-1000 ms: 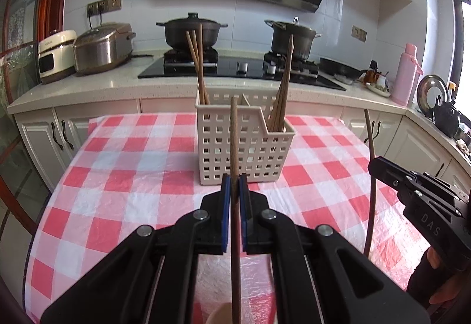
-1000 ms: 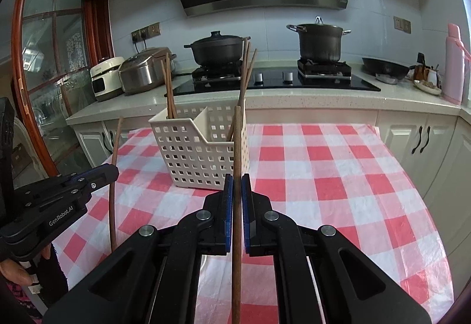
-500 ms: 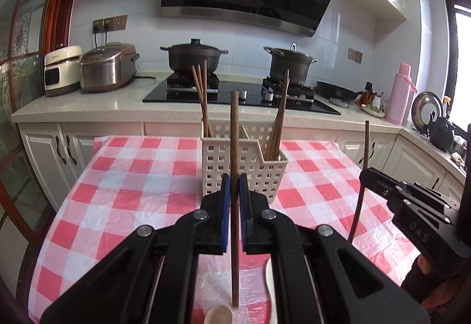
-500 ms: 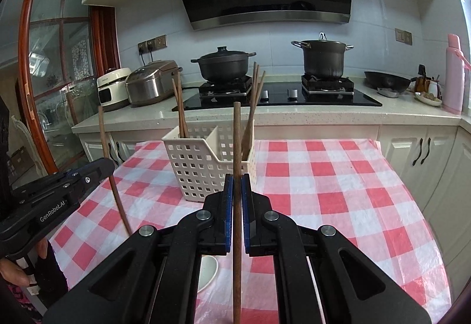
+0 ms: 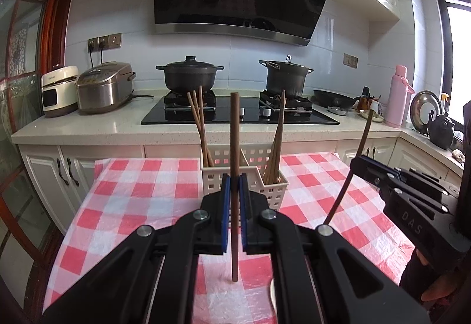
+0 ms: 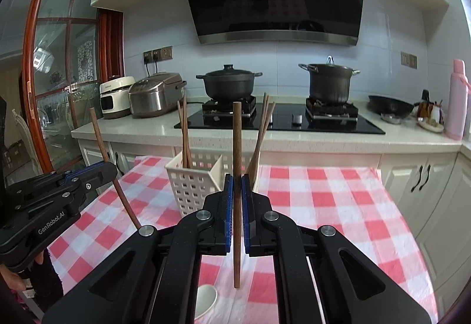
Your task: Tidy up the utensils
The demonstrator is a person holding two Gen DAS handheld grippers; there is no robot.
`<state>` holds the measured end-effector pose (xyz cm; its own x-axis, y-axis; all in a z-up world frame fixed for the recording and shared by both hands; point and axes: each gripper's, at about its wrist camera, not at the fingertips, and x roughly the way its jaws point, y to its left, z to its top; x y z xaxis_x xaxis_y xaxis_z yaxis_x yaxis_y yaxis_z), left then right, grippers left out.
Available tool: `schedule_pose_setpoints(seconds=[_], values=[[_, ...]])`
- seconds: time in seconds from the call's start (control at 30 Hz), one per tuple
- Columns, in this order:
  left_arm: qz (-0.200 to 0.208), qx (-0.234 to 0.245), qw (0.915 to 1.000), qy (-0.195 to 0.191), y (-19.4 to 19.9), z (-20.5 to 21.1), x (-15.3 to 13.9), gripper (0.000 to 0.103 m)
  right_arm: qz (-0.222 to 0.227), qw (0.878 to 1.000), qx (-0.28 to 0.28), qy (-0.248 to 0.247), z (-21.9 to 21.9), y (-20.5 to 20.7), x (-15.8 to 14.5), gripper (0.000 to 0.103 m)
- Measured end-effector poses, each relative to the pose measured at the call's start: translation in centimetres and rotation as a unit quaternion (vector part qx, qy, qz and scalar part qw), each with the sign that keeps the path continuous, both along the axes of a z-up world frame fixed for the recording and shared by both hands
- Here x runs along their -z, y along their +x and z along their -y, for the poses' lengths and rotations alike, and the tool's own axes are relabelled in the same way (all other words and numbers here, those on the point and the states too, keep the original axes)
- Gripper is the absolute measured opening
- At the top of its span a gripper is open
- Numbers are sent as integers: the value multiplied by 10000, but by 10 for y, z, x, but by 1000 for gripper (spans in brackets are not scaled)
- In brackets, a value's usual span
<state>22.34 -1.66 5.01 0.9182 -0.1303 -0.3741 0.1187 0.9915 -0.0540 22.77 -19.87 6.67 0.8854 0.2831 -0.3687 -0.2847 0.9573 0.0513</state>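
Left wrist: both jaws clamp upright chopsticks [image 5: 234, 147] short of basket [image 5: 266, 191].

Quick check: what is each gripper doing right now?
Left gripper: shut on a brown chopstick, held upright.
Right gripper: shut on another chopstick, also upright.

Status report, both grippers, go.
Left gripper shut on a chopstick, upright. Right gripper shut on another chopstick. White basket ahead, chopsticks in both compartments. Spoon on the cloth below; path unobstructed.
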Motion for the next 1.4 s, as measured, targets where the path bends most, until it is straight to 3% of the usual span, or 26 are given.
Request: schedule_pose_setpoints(seconds=[0.37, 0.67, 0.93, 1.23, 1.4], values=[[83, 114, 9999, 89, 15, -5, -36, 6, 262, 9996, -103, -86, -7, 29, -31, 6], [430, 275, 9985, 172, 25, -4, -100, 6, 482, 9987, -156, 88, -6, 61, -72, 6], [704, 175, 9971, 225, 55, -1, -144, 6, 541, 9982, -215, 130, -19, 88, -87, 6], [733, 48, 9972, 149, 109, 2, -145, 6, 357, 9991, -208, 137, -25, 113, -72, 6], [231, 129, 9996, -100, 148, -1, -116, 6, 135, 9995, -247, 165, -27, 128, -58, 6]])
